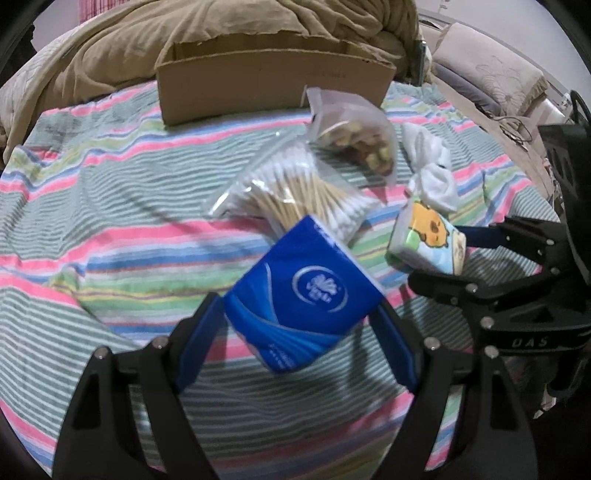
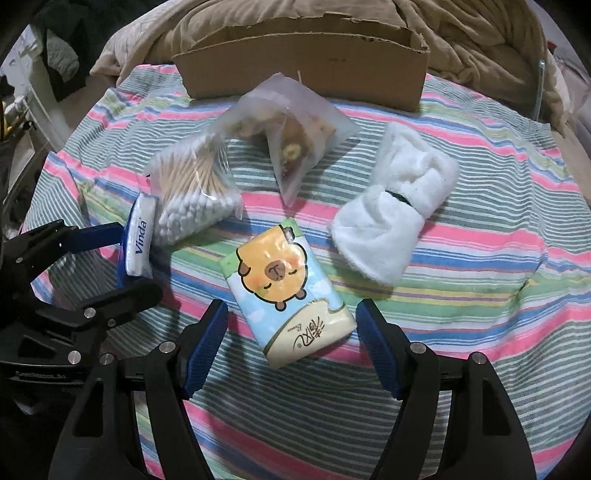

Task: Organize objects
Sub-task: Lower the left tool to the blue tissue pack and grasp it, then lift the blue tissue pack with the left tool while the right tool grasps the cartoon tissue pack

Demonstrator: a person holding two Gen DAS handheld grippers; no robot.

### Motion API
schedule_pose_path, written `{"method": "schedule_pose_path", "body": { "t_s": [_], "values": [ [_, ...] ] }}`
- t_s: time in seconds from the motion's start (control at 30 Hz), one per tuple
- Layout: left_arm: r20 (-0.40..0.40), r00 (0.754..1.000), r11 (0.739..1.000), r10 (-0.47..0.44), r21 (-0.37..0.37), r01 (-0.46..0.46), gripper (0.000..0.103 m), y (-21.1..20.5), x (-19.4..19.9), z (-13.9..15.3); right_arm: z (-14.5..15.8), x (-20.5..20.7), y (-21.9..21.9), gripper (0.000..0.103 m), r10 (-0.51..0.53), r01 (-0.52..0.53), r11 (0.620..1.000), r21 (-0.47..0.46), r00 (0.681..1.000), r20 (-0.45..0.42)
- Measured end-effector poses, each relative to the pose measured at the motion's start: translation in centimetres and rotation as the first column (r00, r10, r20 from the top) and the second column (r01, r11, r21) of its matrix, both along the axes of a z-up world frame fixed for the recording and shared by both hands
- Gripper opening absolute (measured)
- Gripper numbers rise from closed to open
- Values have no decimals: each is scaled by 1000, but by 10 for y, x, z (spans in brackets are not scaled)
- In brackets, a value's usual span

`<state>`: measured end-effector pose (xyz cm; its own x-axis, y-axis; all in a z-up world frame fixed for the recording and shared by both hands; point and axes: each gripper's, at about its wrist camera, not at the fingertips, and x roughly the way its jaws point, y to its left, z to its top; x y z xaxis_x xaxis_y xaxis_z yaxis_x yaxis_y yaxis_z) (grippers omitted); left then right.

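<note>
My left gripper (image 1: pixel 297 321) is shut on a blue Vinda tissue pack (image 1: pixel 301 295), held tilted above the striped bed cover; the pack also shows edge-on in the right wrist view (image 2: pixel 138 236). My right gripper (image 2: pixel 290 325) is open, its fingers on either side of a capybara-print tissue pack (image 2: pixel 284 288) lying on the cover, not touching it. That pack shows in the left wrist view (image 1: pixel 428 240) between the right gripper's fingers. A bag of cotton swabs (image 2: pixel 192 188), a bag of snacks (image 2: pixel 291 136) and a white fluffy cloth (image 2: pixel 395 210) lie beyond.
An open cardboard box (image 2: pixel 306 70) stands at the far edge of the striped cover (image 2: pixel 480 258), in front of a tan blanket (image 2: pixel 461 33). Pillows (image 1: pixel 491 70) lie at the far right in the left wrist view.
</note>
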<state>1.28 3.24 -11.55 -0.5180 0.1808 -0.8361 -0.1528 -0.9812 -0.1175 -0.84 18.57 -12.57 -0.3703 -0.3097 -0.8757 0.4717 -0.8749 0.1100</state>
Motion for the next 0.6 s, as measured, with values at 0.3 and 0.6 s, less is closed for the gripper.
{"method": "schedule_pose_path", "body": {
  "t_s": [0.3, 0.6],
  "values": [
    [-7, 1000, 999, -4, 41, 5, 68, -2, -8, 2, 1, -4, 1, 54, -12, 12, 1000, -20, 1000, 5],
    [-17, 1000, 997, -10, 82, 12, 48, -7, 0, 7, 12, -3, 5, 53, -18, 18, 998, -55, 1000, -2]
  ]
}}
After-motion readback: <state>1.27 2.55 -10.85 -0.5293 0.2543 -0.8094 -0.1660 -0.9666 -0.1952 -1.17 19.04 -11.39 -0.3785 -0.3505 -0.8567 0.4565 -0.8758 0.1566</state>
